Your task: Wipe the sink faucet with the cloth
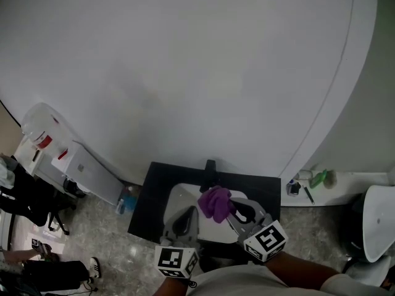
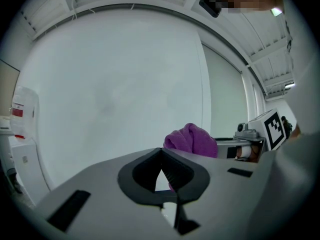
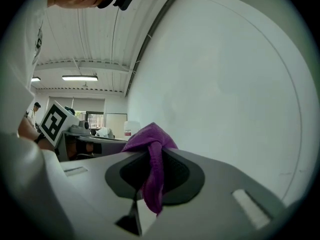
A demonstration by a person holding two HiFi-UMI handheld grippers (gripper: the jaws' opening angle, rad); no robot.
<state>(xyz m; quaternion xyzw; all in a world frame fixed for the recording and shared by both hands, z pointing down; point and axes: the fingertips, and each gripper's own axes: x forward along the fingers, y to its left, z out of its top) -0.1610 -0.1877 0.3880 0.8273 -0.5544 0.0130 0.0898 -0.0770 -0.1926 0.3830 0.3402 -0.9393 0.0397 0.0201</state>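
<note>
pinching purple cloth [image 3: 150,144] in the clamped right tool [image 1: 237,211], left tool [image 2: 162,169] closed, empty, just beside

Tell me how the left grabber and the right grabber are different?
The right gripper pinches the purple cloth; the left gripper holds nothing, its jaws closed together. In the head view the right gripper reaches farther forward over the sink than the left gripper. Both carry a marker cube.
</note>
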